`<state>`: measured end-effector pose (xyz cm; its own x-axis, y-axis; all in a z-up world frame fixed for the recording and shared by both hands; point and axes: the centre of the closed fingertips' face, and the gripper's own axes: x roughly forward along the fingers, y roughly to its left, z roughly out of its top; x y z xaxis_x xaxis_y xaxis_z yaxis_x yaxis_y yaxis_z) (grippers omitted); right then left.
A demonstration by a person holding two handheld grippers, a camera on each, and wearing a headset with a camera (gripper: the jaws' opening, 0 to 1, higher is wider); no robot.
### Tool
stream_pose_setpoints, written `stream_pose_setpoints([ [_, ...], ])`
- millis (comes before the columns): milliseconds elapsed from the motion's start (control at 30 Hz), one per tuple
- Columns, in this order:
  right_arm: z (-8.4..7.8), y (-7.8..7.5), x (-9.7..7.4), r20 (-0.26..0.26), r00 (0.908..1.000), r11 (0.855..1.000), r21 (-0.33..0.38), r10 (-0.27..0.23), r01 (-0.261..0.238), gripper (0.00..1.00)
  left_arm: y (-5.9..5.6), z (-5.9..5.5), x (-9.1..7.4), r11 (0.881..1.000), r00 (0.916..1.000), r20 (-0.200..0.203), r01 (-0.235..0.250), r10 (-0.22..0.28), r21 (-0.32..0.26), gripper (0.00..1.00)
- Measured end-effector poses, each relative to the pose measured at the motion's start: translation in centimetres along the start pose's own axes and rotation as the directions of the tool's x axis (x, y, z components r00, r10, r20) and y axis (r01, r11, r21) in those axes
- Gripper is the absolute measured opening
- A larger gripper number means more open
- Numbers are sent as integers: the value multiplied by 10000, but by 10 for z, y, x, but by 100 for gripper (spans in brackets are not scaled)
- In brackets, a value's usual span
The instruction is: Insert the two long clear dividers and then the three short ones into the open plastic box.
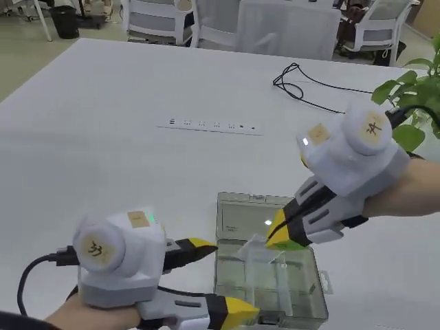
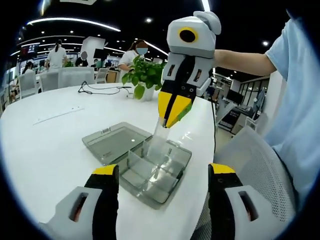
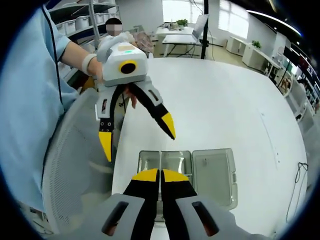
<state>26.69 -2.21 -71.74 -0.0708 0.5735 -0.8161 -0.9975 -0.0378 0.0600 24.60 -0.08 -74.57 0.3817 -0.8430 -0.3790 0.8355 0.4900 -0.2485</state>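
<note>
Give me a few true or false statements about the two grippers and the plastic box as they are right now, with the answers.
1. The right gripper is shut on a clear divider over the box. True.
2. The left gripper is shut. False: its jaws stand wide apart, holding nothing.
3. The box lid is closed. False: it lies open, flat on the table.
4. A black cable lies on the table beyond the box. True.

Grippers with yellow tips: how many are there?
2. The left gripper is open left of the box; the right gripper is over it, shut on a clear divider.
</note>
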Motion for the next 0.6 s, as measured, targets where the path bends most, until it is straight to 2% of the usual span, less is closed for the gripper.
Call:
stream_pose_setpoints([
  [133,1,-4,6,-18,10000,10000,-54,4,-4,2,11,-5,-4,9980,9980,-168,-610,607,-176,98],
  [167,1,-4,8,-23,10000,10000,41,55,-55,2,14,-6,-4,9971,9971,-198,-741,738,-185,100],
  [267,0,-5,11,-93,9999,10000,-50,68,-68,2,20,-11,-8,9961,9957,-355,-859,851,-216,100],
  [600,-4,-8,24,-229,9995,9998,-17,204,-204,2,25,-17,-18,9936,9935,-375,-1085,1073,-305,100],
])
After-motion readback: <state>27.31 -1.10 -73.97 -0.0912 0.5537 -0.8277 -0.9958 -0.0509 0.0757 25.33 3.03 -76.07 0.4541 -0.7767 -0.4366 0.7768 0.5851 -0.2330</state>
